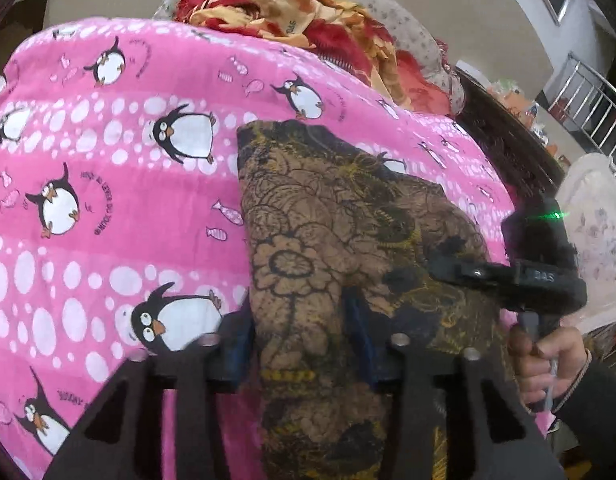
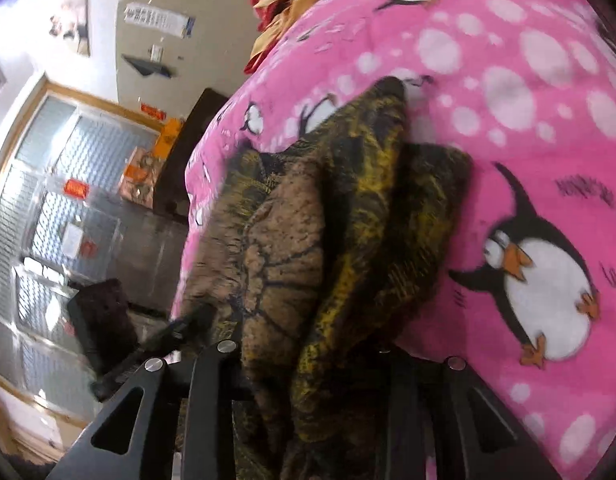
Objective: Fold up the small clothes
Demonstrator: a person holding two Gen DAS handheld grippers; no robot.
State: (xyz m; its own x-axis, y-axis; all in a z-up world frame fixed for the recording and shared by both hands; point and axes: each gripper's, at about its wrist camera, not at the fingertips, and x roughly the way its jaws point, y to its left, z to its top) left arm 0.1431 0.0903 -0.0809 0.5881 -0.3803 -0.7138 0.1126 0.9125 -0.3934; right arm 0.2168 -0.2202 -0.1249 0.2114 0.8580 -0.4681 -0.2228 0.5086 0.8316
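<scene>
Two grippers, one garment (image 1: pixel 327 216): a small brown cloth with a dark and yellow flower print, lying partly folded on the pink penguin sheet (image 1: pixel 108 152). Your left gripper (image 1: pixel 304 344) has the cloth bunched between its blue pads (image 1: pixel 357 328), which stand part-way apart with fabric filling the gap, so it reads as closed on the near edge. Your right gripper (image 2: pixel 308 360) likewise has a thick bundle of cloth (image 2: pixel 327 240) running up between its black fingers; the tips are buried, but it looks clamped on the cloth. In the left view the right gripper (image 1: pixel 451 270) comes in from the right side, its fingers on the cloth's right edge, with your hand (image 1: pixel 543 364) on its handle below. Long axis of the garment: away from the left fingers, from the near edge up to a rounded far corner. From the right fingers it runs forward too, in two or three stacked ridges, which suggests a fold already begun. Both grips sit on the near end, close together; the far end lies loose on the sheet. Left gripper pose: pointing forward and down at the sheet. Right gripper pose: rolled so the bed fills its right half. Also present: a red and orange cloth pile (image 1: pixel 292 8) beyond, well apart.
</scene>
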